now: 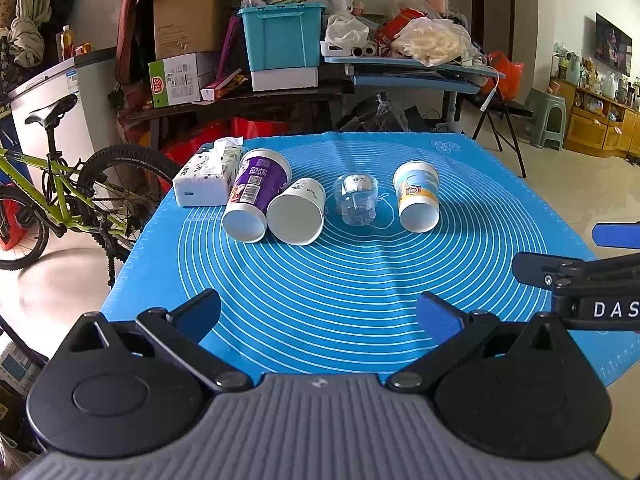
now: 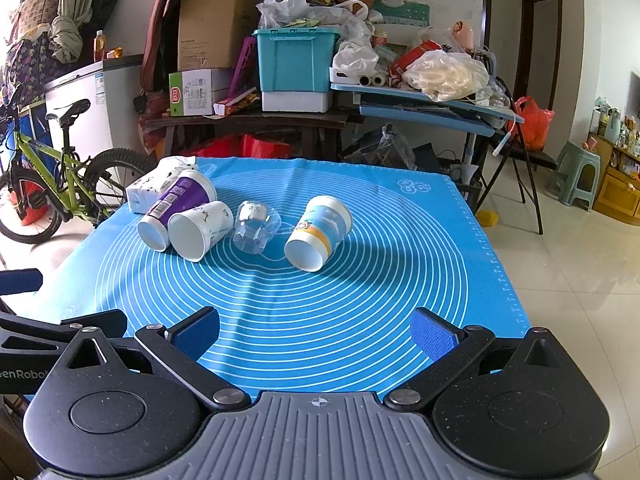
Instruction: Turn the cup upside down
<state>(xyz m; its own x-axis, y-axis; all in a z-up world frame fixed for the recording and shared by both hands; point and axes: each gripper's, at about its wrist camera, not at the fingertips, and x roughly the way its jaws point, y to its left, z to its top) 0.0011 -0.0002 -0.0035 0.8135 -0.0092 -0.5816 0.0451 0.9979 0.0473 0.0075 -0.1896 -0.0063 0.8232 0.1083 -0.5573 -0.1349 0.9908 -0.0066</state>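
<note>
So we start with both tools hanging back at the near edge of the blue mat [image 1: 360, 280], nothing held: the left gripper [image 1: 319, 314] has its jaws wide apart, and so does the right gripper [image 2: 316, 330], which also shows at the right edge of the left wrist view.

Four cups lie on their sides in a row across the far half of the mat, open mouths towards us. From left to right: the purple cup [image 1: 256, 196], touching a tissue pack [image 1: 206, 180] on its far left; the white paper cup [image 1: 297, 210], pressed against the purple one; the clear glass cup [image 1: 357, 199]; and, set a little apart at the right, the blue-and-yellow cup [image 1: 417, 200].

The task does not say which cup, so we judge the blue-and-yellow cup [image 2: 319, 232] the easiest first target: it has free room on both sides and lies nearest the right gripper.

To do it well, we should come in with the fingers astride the cup's body near its middle, close gently so the thin wall does not buckle, lift clear of the mat, turn the wrist until the mouth faces down, and set the rim flat before letting go. A cup on its side rolls easily, so a nudge from one finger could send it away.
</note>
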